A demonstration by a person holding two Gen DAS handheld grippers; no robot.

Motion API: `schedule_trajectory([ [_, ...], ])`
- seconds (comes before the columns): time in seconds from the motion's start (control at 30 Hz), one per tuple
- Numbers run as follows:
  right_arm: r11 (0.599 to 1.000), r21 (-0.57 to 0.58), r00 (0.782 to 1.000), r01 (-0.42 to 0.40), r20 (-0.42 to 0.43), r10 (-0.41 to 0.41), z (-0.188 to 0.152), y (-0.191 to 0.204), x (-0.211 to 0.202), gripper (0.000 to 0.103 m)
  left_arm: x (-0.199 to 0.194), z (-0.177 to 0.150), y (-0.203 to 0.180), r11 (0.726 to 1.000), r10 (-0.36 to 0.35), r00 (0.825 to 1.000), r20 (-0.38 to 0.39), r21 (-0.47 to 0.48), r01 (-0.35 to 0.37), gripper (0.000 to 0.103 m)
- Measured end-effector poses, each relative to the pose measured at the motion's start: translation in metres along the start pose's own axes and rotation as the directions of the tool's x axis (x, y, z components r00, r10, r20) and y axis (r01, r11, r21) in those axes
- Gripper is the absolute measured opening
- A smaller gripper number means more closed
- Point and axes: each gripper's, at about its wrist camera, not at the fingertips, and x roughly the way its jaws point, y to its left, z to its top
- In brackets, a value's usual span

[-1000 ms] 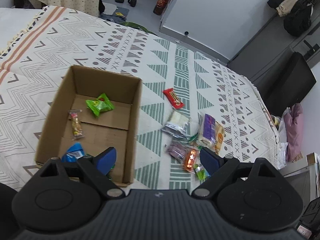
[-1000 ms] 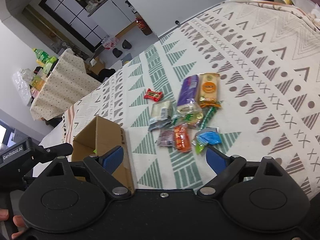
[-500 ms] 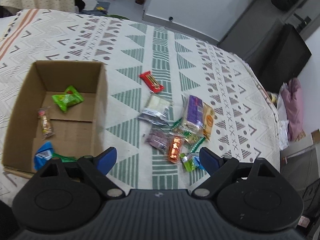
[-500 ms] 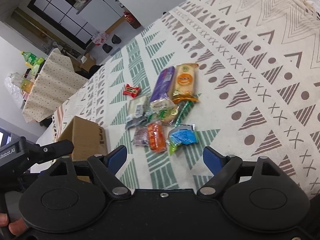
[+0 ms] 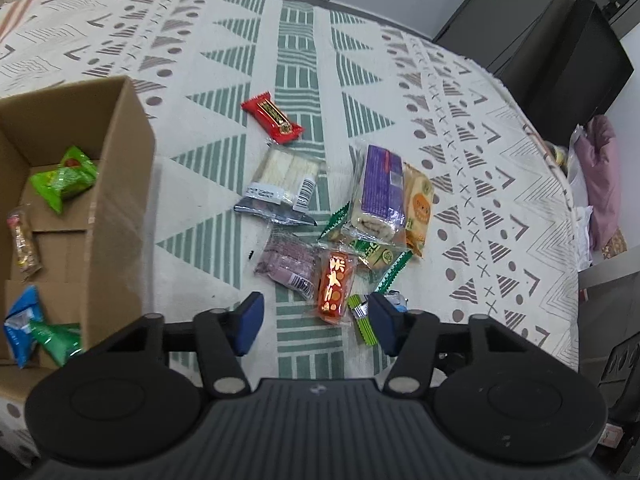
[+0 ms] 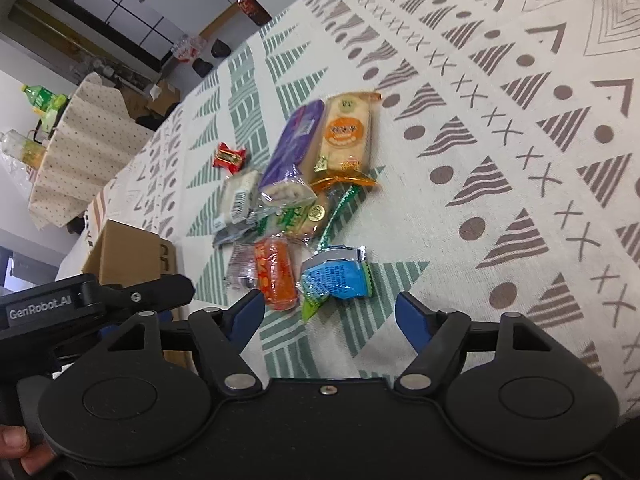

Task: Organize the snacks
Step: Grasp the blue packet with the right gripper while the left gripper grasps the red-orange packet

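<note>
Both the left gripper (image 5: 316, 322) and right gripper (image 6: 330, 314) hang released over the crinkly snack-packet pile (image 5: 340, 216); blue foil packet (image 6: 334, 278) half-hidden leftside, brown cardboard box (image 5: 116, 184) cropped, bare patterned cloth (image 6: 520, 152) rightward.

I see cardboard box (image 5: 120, 184) cut off at left edge; blue packet (image 5: 396, 300) mostly hidden behind left gripper's finger (image 5: 382, 322).
</note>
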Motion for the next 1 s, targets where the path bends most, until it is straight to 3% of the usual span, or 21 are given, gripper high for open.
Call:
schedule_trajectory([
  [0.23,1.0,-0.018,0.999,0.001,-0.033,-0.001,0.007,-0.004,0.022,0.068,0.029,0.004,-0.006,1.0,-0.014,0.999,-0.041,0.008,0.014,0.04],
  [0.3,0.999,-0.035,0.999,0.005,-0.032,-0.006,0.007,-0.003,0.029,0.06,0.037,0.006,-0.008,1.0,-0.017,0.998,-0.053,0.012,0.017,0.036],
  [0.37,0.999,-0.05,0.999,0.007,-0.041,-0.009,0.007,-0.002,0.033,0.037,0.044,0.007,-0.011,1.0,-0.022,0.998,-0.067,0.016,0.023,0.034],
  [0.5,0.998,-0.062,0.999,-0.012,-0.049,0.009,0.009,-0.004,0.033,0.033,0.055,0.008,-0.018,0.999,-0.02,0.997,-0.08,0.031,0.022,0.034],
  [0.57,0.998,-0.062,0.999,-0.014,-0.054,0.011,0.01,-0.007,0.03,0.025,0.062,0.007,-0.021,0.999,-0.024,0.995,-0.092,0.033,0.027,0.034],
  [0.97,0.997,-0.069,0.998,0.041,-0.036,-0.044,0.006,-0.017,0.005,0.023,0.091,0.002,-0.03,0.998,0.035,0.994,-0.102,0.064,-0.029,0.034],
  [1.0,0.997,-0.069,0.998,0.045,-0.033,-0.048,0.006,-0.017,0.004,0.023,0.091,0.001,-0.031,0.996,0.044,0.995,-0.095,0.075,-0.037,0.027],
])
